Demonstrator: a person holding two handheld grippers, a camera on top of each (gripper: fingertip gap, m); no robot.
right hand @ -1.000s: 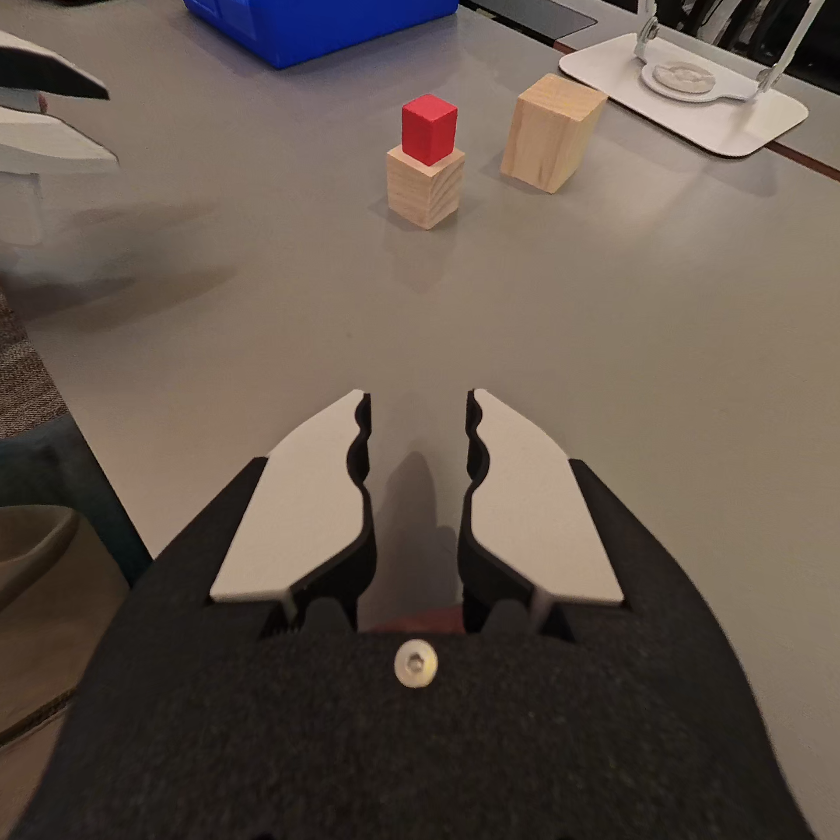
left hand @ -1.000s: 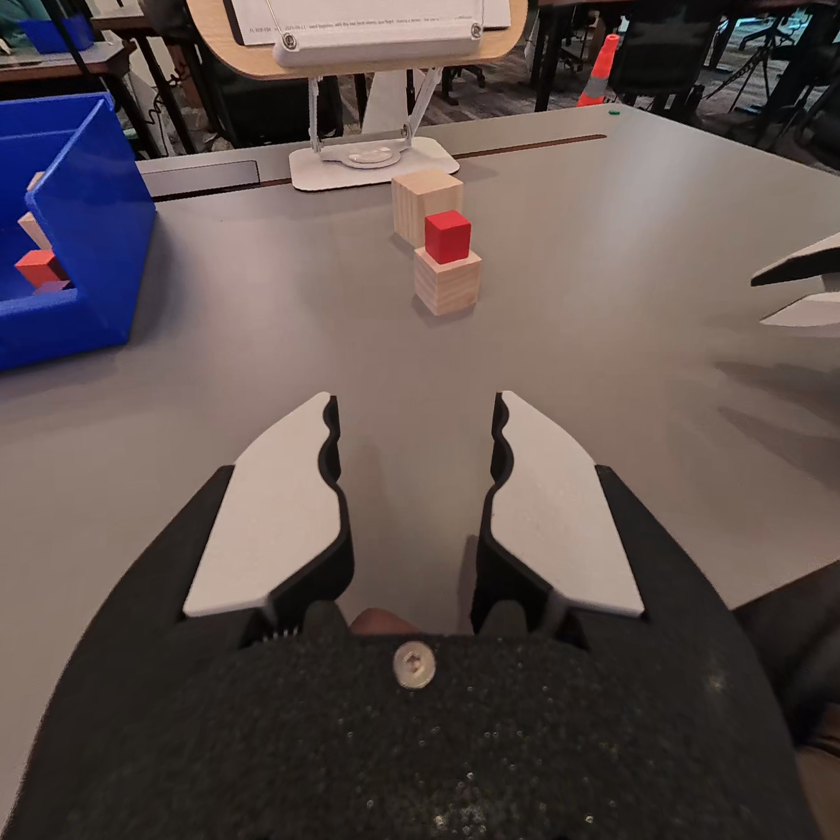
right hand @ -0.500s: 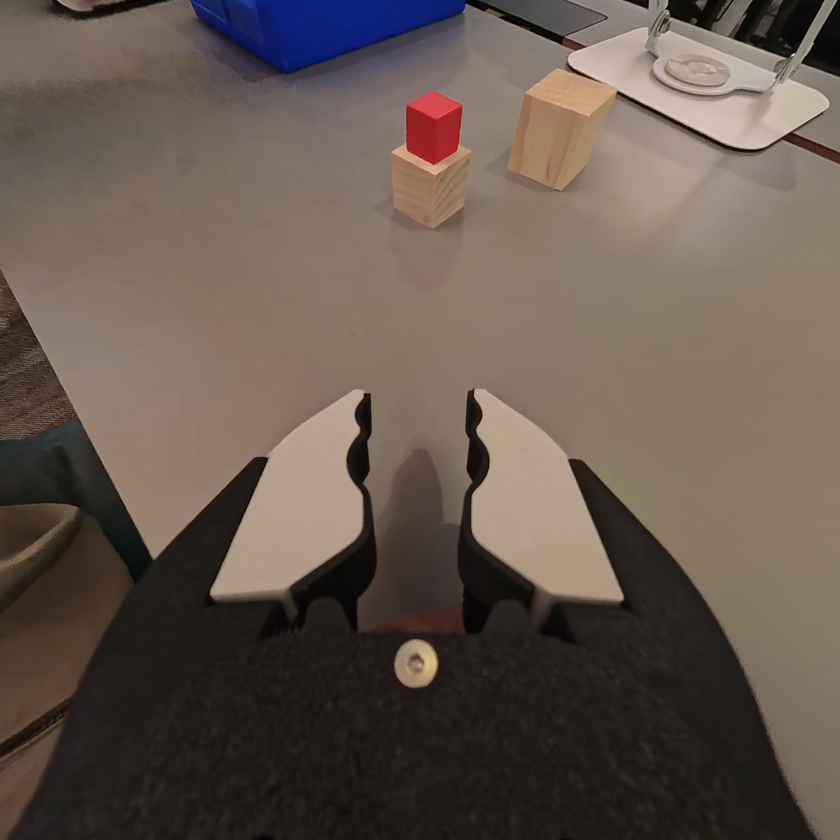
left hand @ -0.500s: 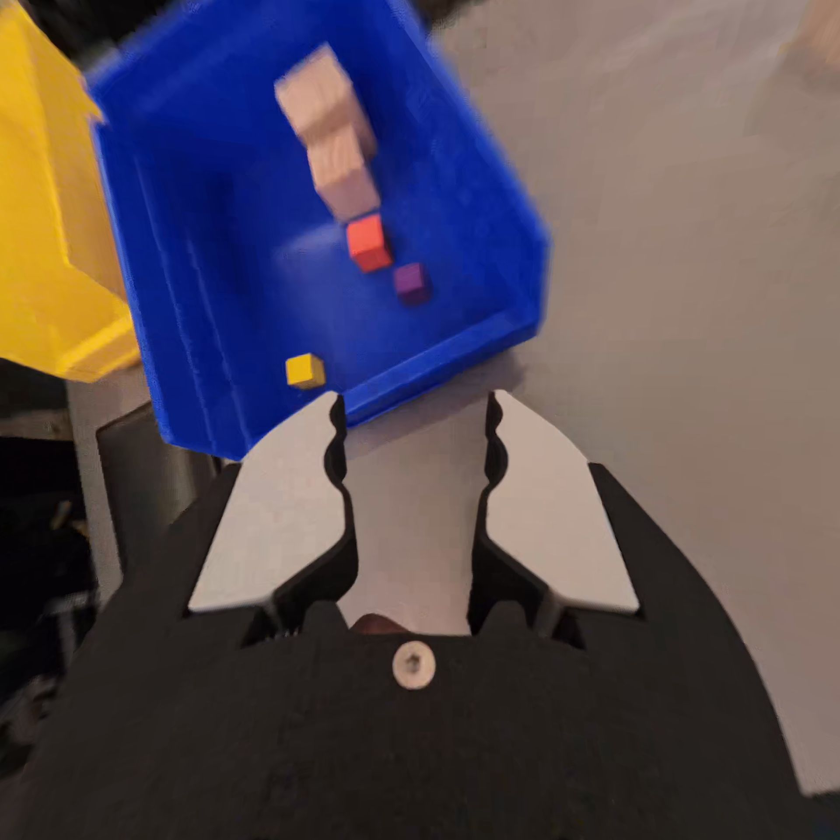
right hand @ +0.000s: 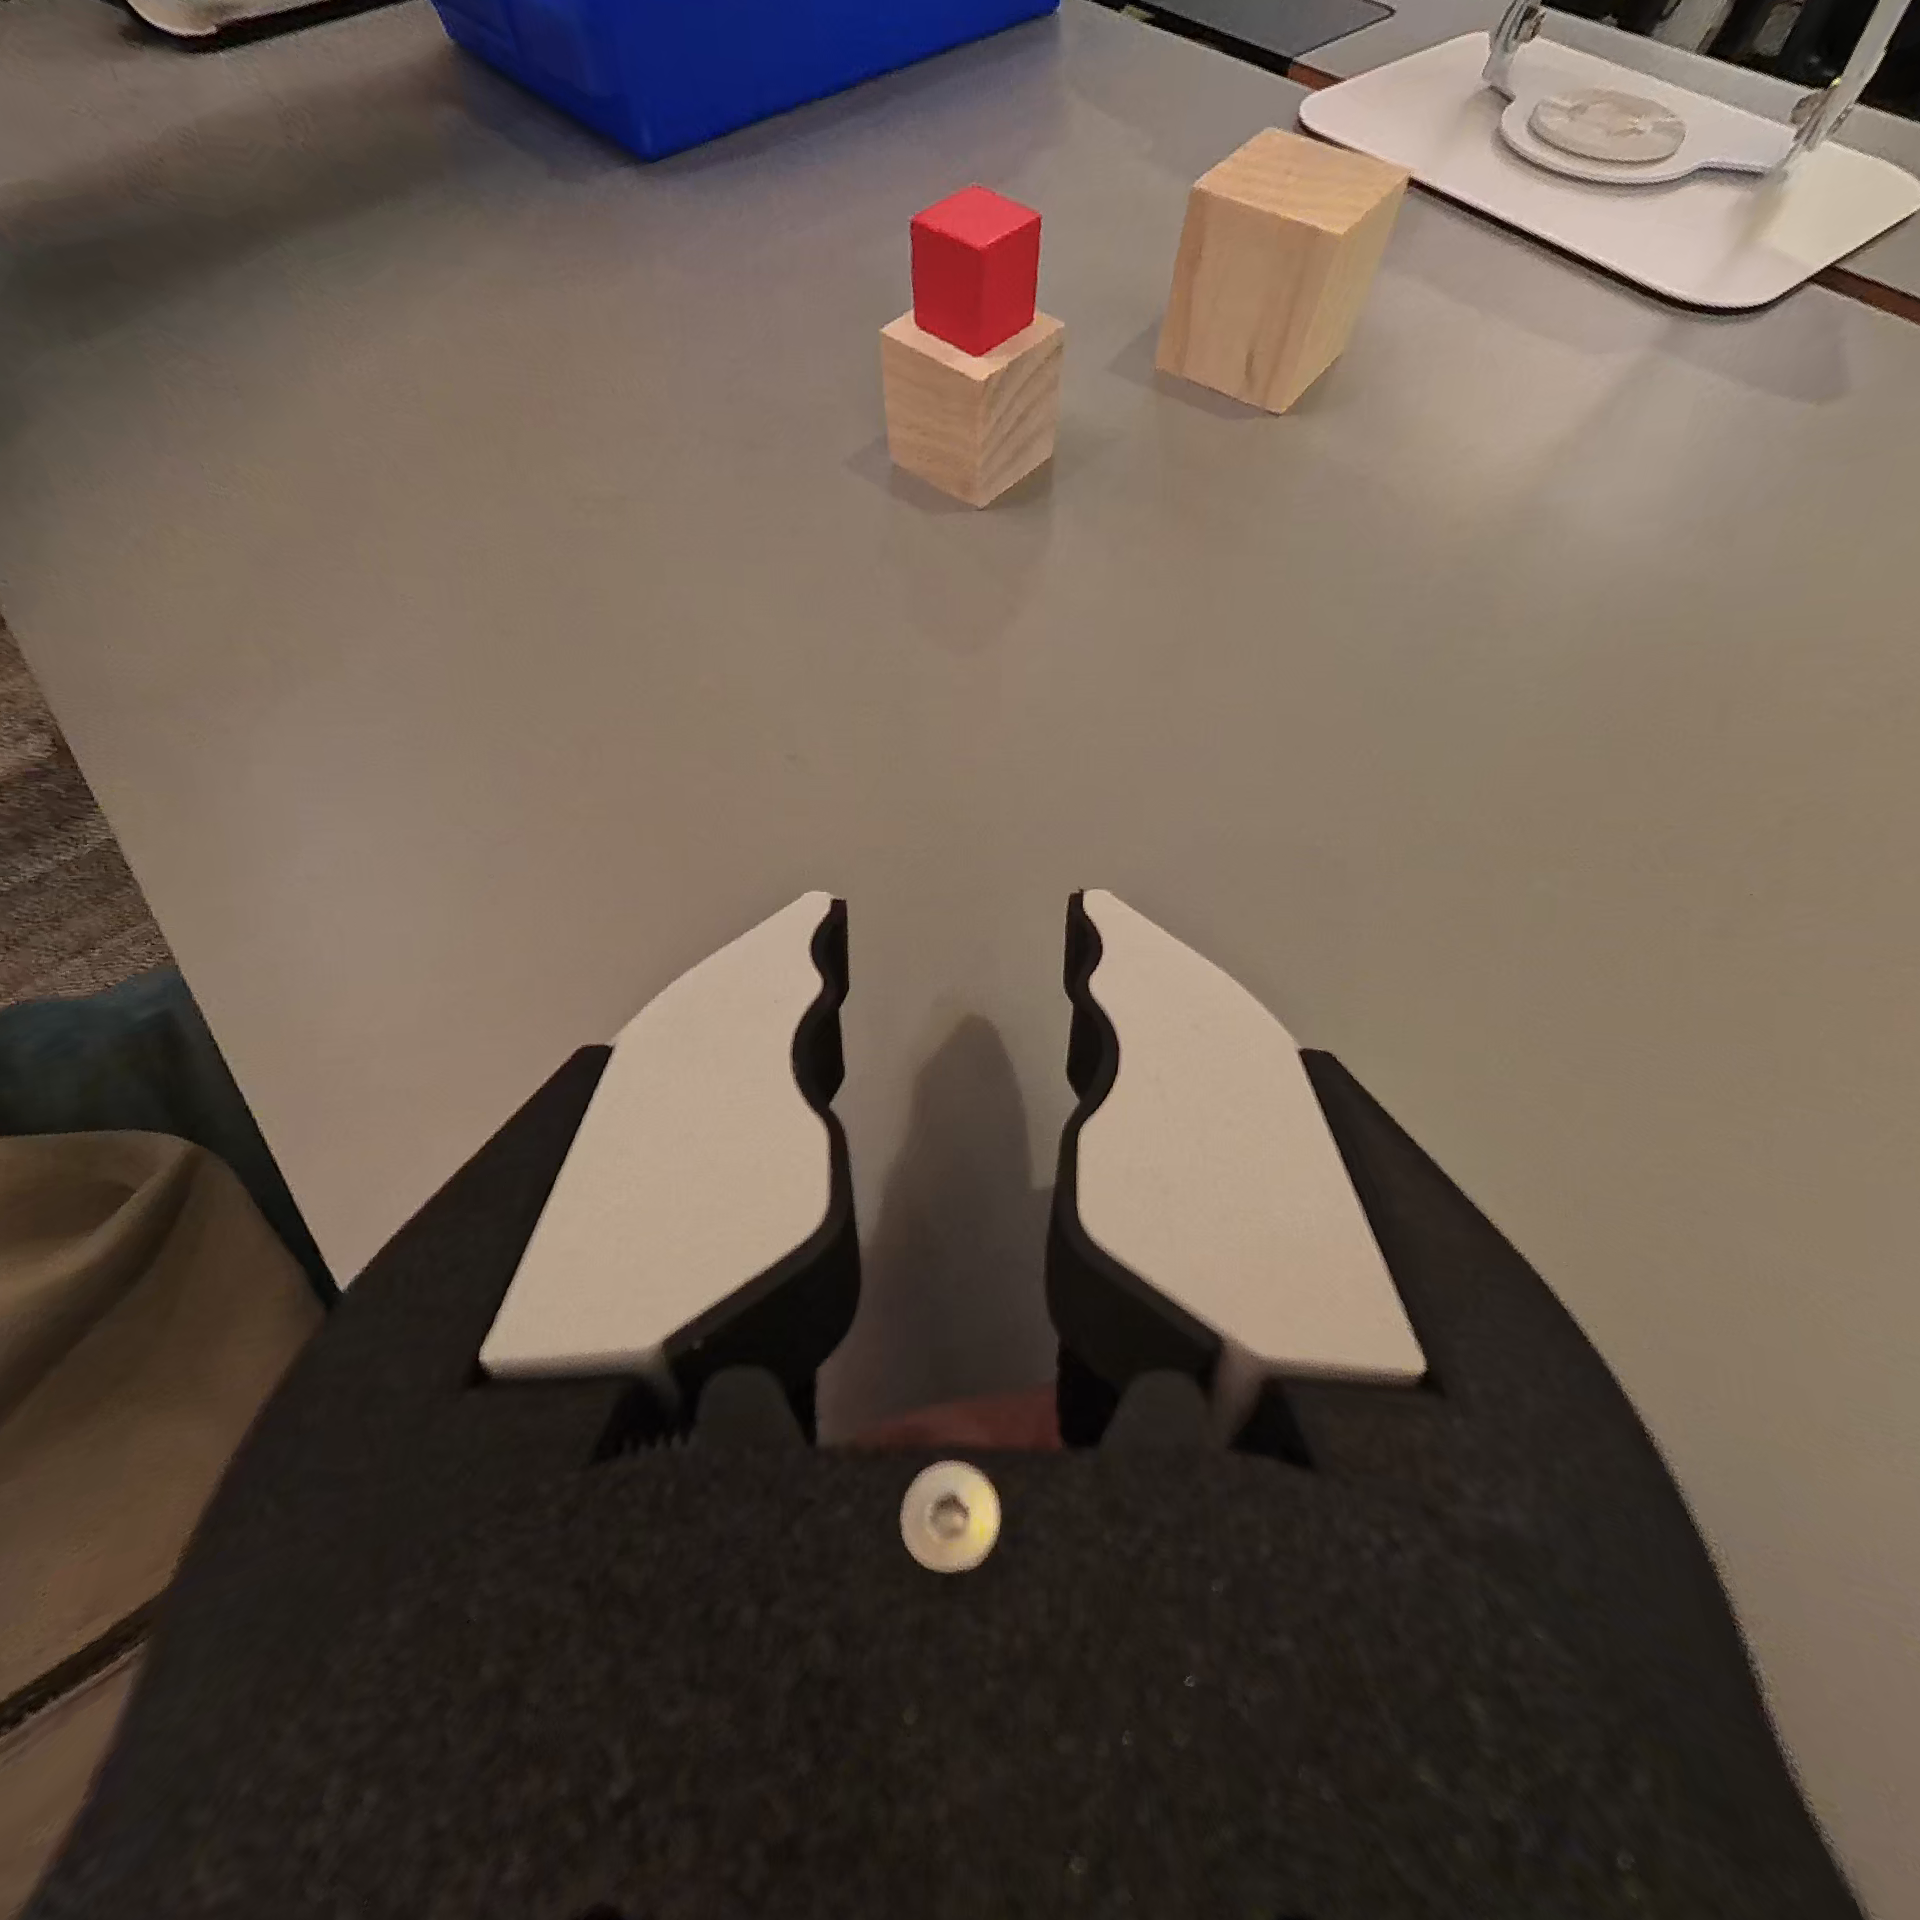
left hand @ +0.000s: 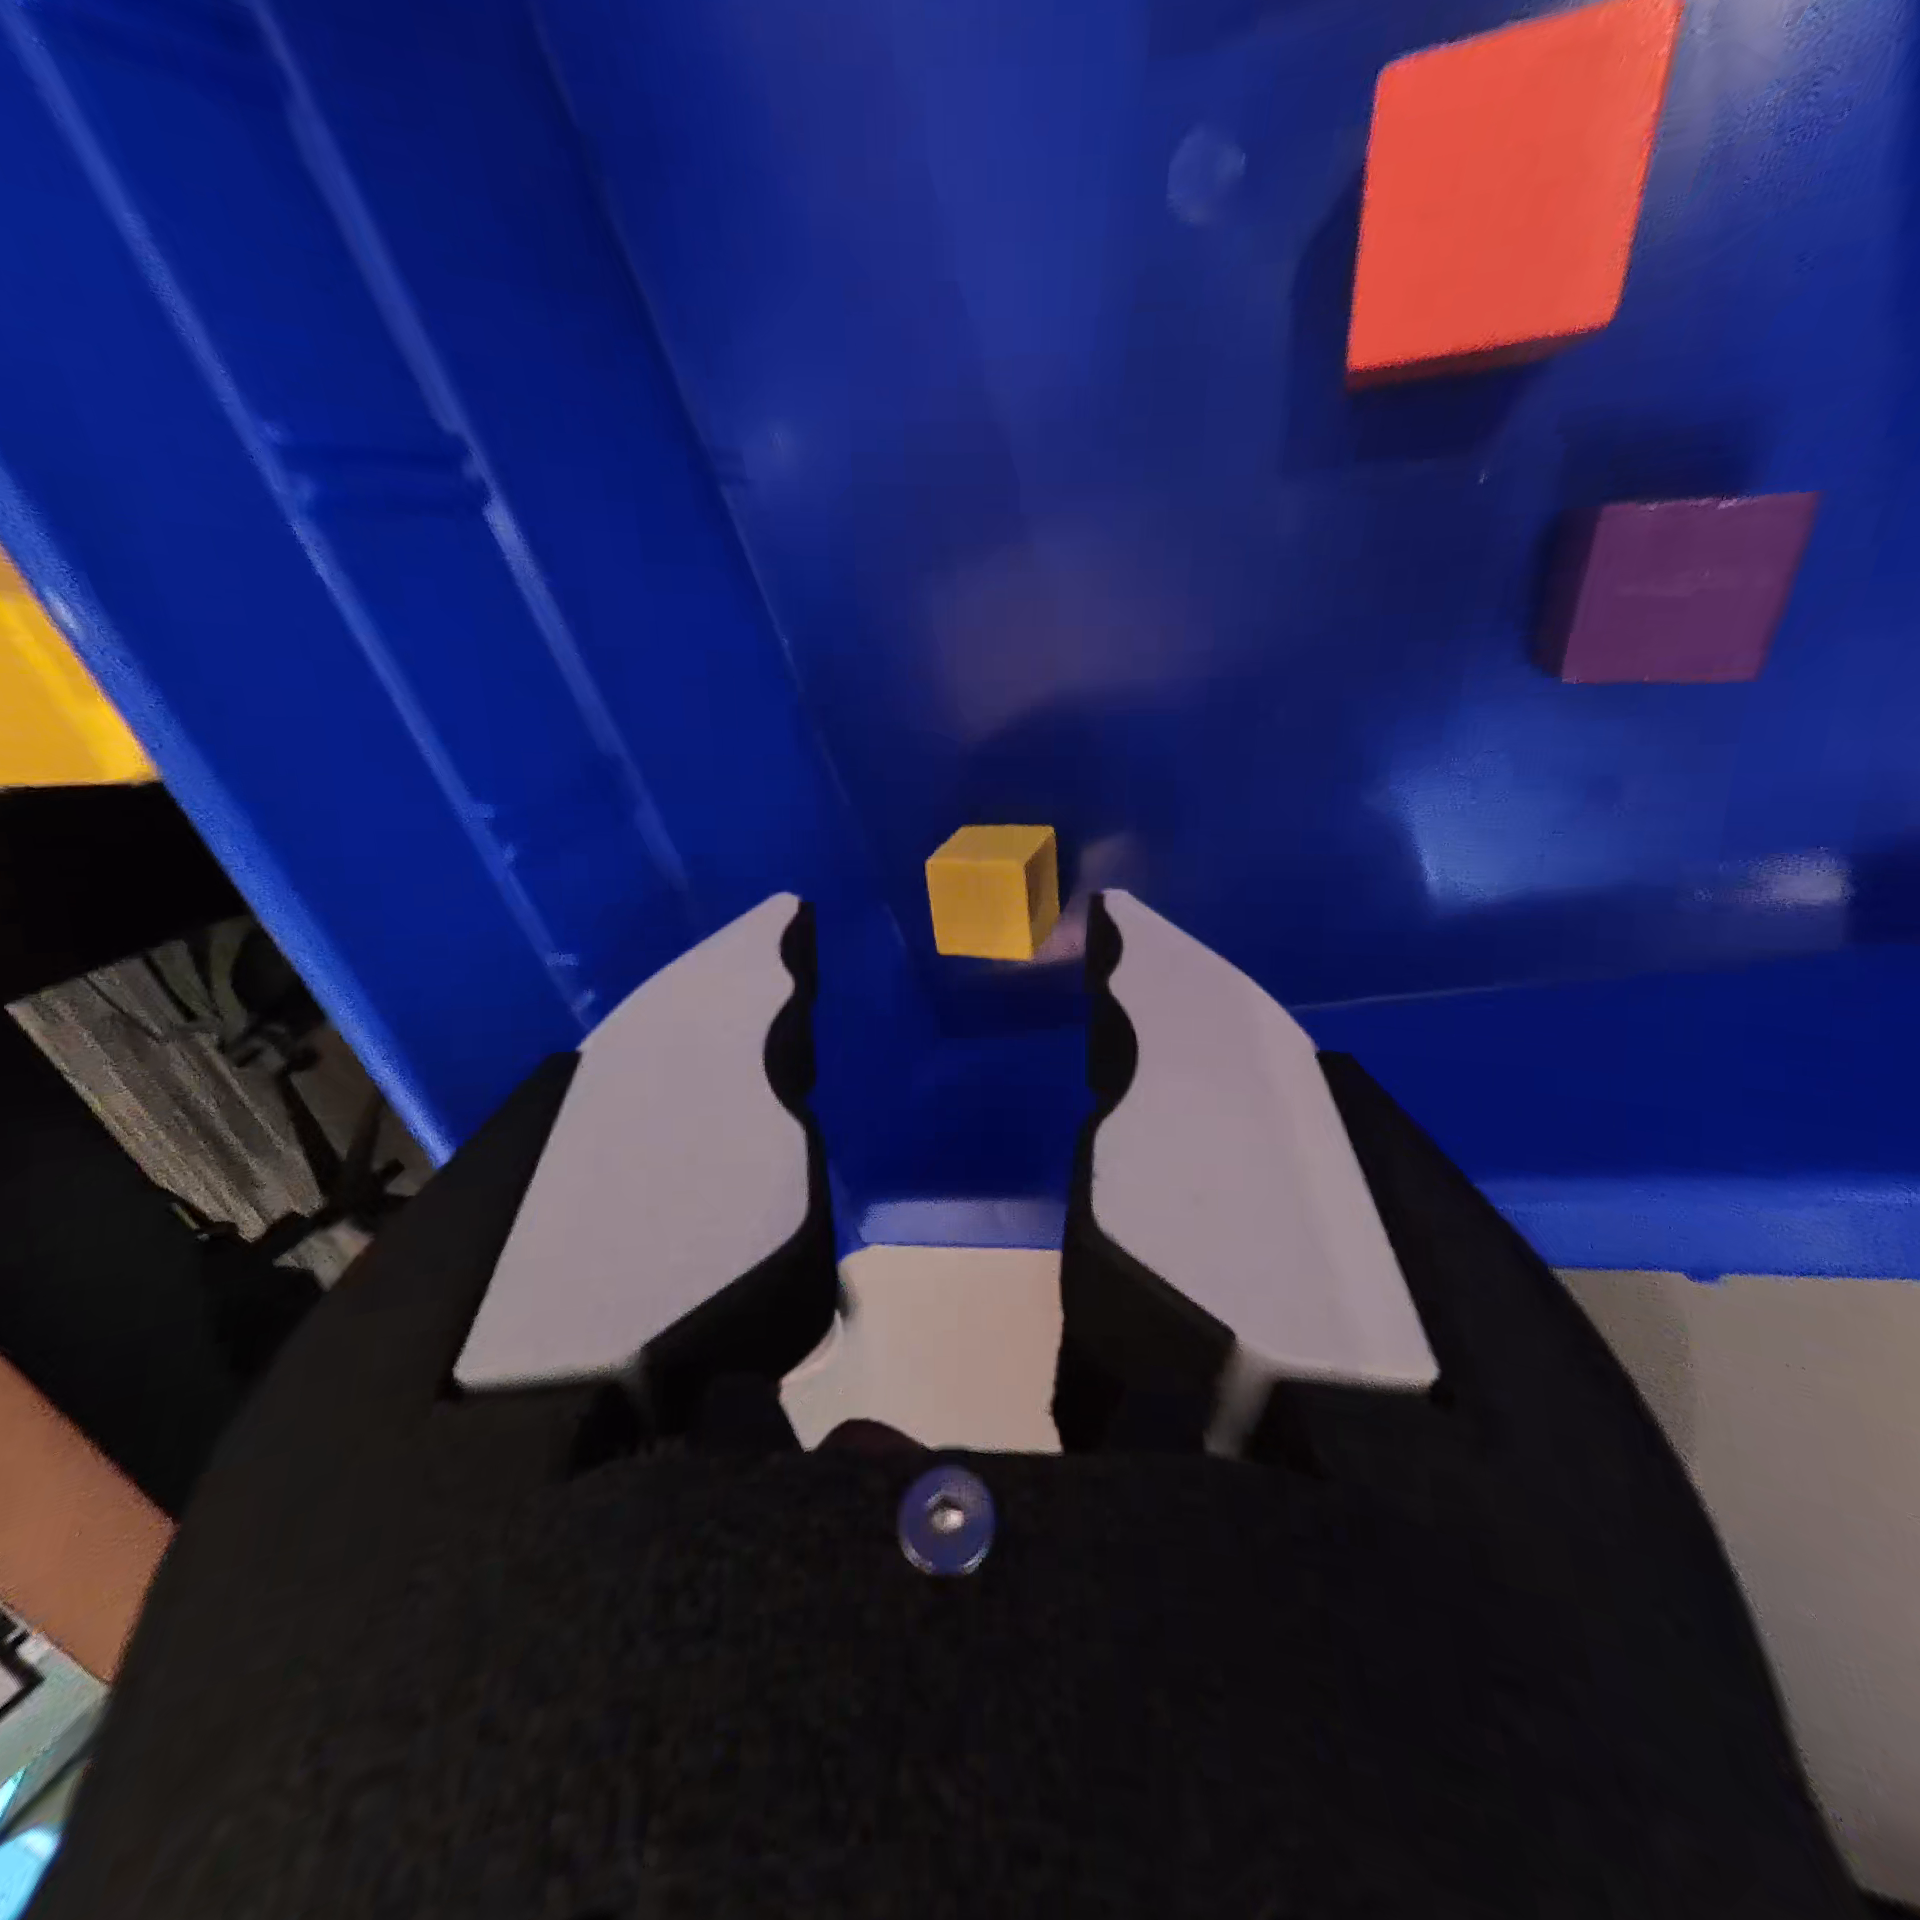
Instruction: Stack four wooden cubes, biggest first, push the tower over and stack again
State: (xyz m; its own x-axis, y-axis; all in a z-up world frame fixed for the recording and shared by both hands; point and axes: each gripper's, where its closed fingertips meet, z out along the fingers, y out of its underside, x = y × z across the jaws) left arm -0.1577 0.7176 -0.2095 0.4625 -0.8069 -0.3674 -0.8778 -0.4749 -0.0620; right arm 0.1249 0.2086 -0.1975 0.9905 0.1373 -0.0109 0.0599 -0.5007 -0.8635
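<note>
My left gripper (left hand: 948, 909) reaches down into the blue bin (left hand: 623, 520), its fingers (left hand: 675, 1143) spread apart and gripping nothing. The small yellow cube (left hand: 990, 890) sits on the bin floor right at my fingertips, roughly between them; I think the right tip is very near it, though the blur keeps me from telling whether it touches. Farther in lie a purple cube (left hand: 1688, 587) and, beyond it, an orange-red cube (left hand: 1507, 187), each apart from the others.

My right gripper (right hand: 956, 909) hovers low over the grey table (right hand: 1455, 727), fingers parted and empty. Well ahead of them stands a pale wooden cube (right hand: 971, 416) with a smaller red cube (right hand: 975, 268) resting on top. Just to its right, apart from it, stands the largest wooden cube (right hand: 1278, 270), and beyond that a white stand base (right hand: 1621, 177).
</note>
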